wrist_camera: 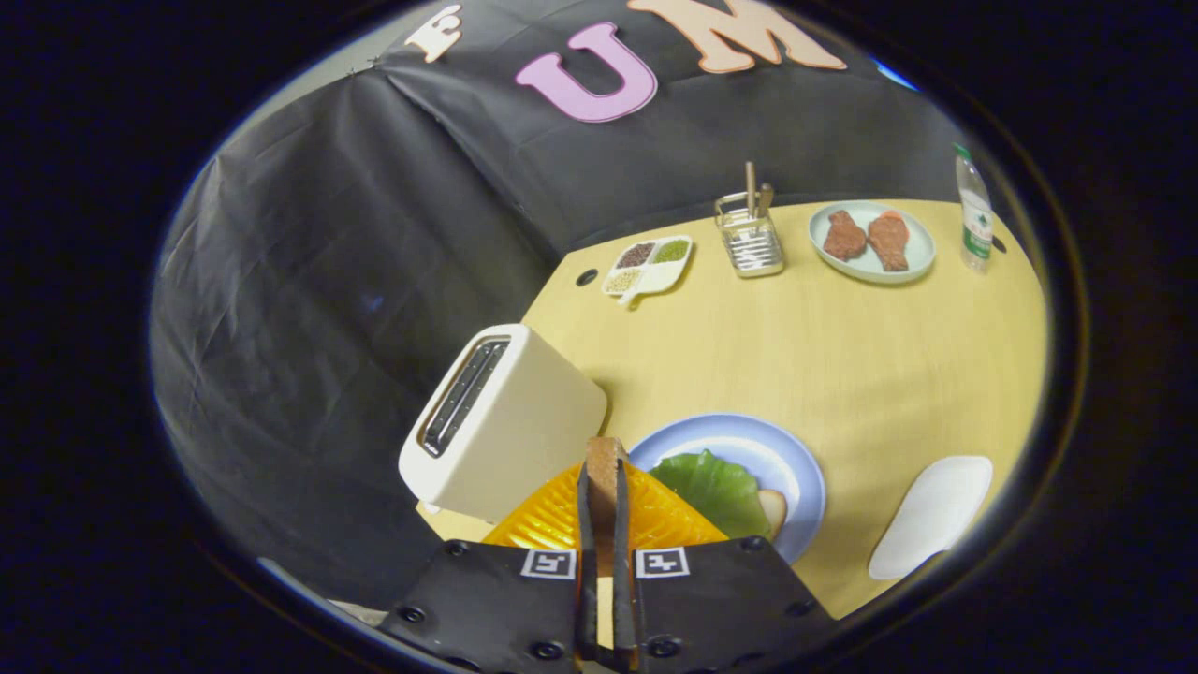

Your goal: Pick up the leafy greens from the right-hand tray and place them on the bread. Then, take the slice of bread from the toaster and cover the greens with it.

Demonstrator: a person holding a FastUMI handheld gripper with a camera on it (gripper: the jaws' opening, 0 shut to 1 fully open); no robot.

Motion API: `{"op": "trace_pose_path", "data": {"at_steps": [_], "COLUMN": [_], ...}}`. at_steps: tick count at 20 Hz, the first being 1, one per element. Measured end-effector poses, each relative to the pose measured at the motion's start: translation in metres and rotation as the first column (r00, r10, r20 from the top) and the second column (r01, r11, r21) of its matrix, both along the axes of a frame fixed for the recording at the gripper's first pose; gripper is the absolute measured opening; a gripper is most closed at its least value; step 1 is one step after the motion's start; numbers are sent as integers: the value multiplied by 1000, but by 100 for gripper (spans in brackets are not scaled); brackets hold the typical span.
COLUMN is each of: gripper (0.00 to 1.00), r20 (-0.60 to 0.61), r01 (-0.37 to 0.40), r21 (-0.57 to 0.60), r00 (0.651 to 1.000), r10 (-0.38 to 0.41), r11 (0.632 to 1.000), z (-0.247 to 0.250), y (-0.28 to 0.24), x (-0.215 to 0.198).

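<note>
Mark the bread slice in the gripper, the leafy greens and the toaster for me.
bread slice (603, 459), gripper view: its crust edge, standing clamped between the two fingers.
leafy greens (716, 487), gripper view: middle of the leaf lying on the blue plate (796, 459).
toaster (533, 421), gripper view: its side wall.

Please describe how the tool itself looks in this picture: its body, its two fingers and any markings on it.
The tool has two flat black body plates, fastened with round dark screws near their edges. Each plate carries a small square black-and-white marker tag by the centre gap. Two thin, long, parallel fingers run forward from that gap, standing close together. No cable is visible.
</note>
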State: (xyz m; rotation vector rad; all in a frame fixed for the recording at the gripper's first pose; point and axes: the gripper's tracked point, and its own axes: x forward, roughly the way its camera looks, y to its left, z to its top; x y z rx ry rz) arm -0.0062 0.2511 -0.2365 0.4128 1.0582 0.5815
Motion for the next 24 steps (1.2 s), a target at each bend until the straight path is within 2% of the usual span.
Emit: {"op": "trace_pose_path", "data": {"at_steps": [5, 10, 15, 21, 24], "gripper": [11, 13, 53, 100, 100], "r20": [-11, -10, -30, 41, 87], "r01": [32, 41, 48, 43, 58], "r21": [-38, -131, -158, -172, -152], "r00": [999, 999, 998, 999, 995], "r10": [-33, -42, -53, -36, -45], "r11": [999, 990, 986, 984, 987], "z": [-21, -42, -53, -49, -35], "y": [-18, -46, -60, -66, -70], "x": [0, -1, -7, -5, -4]}}
